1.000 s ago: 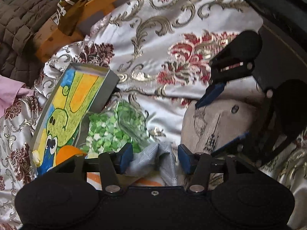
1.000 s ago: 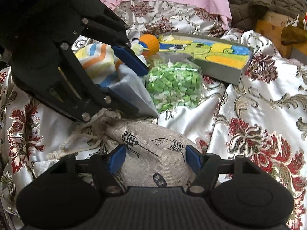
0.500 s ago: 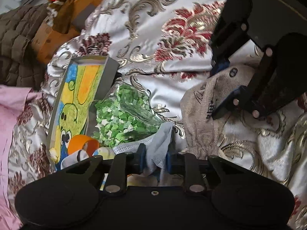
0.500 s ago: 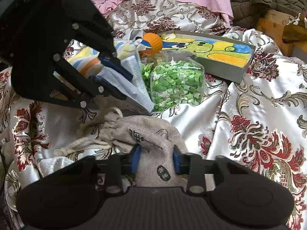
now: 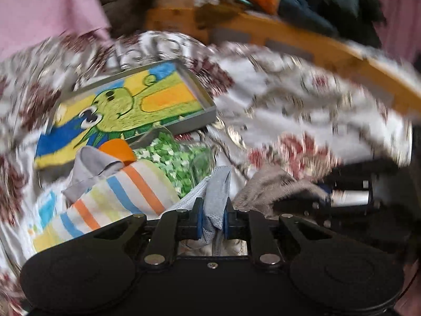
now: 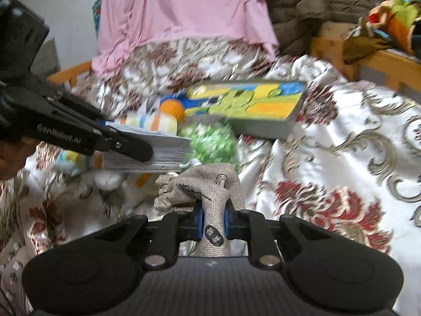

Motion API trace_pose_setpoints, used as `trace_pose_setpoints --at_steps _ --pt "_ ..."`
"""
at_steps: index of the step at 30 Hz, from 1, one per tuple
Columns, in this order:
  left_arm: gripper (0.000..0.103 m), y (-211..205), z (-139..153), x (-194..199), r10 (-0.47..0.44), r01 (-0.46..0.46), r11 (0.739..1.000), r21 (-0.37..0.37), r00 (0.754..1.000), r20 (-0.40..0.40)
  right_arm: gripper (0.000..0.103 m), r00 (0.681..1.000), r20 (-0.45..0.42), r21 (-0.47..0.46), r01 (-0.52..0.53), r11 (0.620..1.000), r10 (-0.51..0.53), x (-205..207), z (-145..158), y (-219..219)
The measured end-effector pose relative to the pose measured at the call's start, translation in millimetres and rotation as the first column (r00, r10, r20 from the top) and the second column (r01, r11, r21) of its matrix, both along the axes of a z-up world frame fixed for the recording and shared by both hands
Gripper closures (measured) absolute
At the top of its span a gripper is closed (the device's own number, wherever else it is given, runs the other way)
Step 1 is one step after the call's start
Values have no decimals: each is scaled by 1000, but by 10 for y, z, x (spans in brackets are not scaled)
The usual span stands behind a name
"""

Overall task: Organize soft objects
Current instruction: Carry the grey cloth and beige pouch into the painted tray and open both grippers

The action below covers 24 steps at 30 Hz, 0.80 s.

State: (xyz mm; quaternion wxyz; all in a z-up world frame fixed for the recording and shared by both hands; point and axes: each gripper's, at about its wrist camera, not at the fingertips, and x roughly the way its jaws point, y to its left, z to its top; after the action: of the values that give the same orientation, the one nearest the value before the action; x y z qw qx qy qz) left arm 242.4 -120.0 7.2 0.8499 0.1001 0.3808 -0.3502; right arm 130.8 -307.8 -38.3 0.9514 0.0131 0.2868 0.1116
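Note:
My left gripper (image 5: 212, 221) is shut on a grey face mask (image 5: 214, 197) and holds it lifted; the mask also shows in the right wrist view (image 6: 158, 155), pinched between the left gripper's black fingers (image 6: 126, 144). My right gripper (image 6: 213, 223) is shut on a beige printed drawstring pouch (image 6: 210, 187), raised off the bedspread; the pouch also shows in the left wrist view (image 5: 265, 184). A striped sock (image 5: 118, 200) lies just left of the mask. Both views are motion-blurred.
A bag of green paper stars (image 5: 184, 160), an orange-capped toy (image 5: 115, 150) and a box with a green cartoon (image 5: 131, 105) lie on the floral bedspread (image 6: 342, 158). Pink cloth (image 6: 184, 13), a brown jacket (image 6: 310, 8) and a wooden bed frame (image 5: 342, 52) are behind.
Both grippers closed, the left on the mask and the right on the pouch, and both have lifted their items. The left wrist view has swung sharply toward the cartoon box.

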Motion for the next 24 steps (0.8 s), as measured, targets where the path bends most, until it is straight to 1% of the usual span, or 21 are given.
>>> trace_pose_setpoints --at_steps 2,4,7,10,11,13,17,19,22,24 --pt "88 74 65 78 50 -53 996 -74 998 -40 87 999 32 11 15 1000 -15 -23 44 -40" --pt "88 140 122 168 89 -100 985 -140 992 -85 87 998 58 26 33 999 -34 -36 85 -81" --pt "88 211 199 266 121 -138 972 -188 988 -101 87 992 108 62 61 996 -67 -60 146 -163" --pt "88 214 278 363 140 -154 964 -215 987 -78 87 982 169 69 78 995 -88 -6 223 -175" --pt "88 220 302 406 151 -164 959 -229 986 -72 87 977 191 85 78 993 -93 44 254 -184" --pt "88 208 373 518 180 -189 944 -272 982 -56 87 969 229 114 72 991 -97 160 315 -206" --pt "88 125 508 793 237 -226 907 -354 971 -13 87 949 287 106 108 989 -134 469 431 -259" --pt "88 55 532 953 266 -244 893 -378 964 7 87 942 294 116 132 984 -161 675 464 -288" --pt "88 -53 488 1210 314 -281 878 -387 949 23 87 939 283 152 158 976 -196 1035 466 -310" --pt "88 -119 414 1379 342 -307 870 -386 940 22 87 940 273 142 170 975 -204 1252 436 -280"
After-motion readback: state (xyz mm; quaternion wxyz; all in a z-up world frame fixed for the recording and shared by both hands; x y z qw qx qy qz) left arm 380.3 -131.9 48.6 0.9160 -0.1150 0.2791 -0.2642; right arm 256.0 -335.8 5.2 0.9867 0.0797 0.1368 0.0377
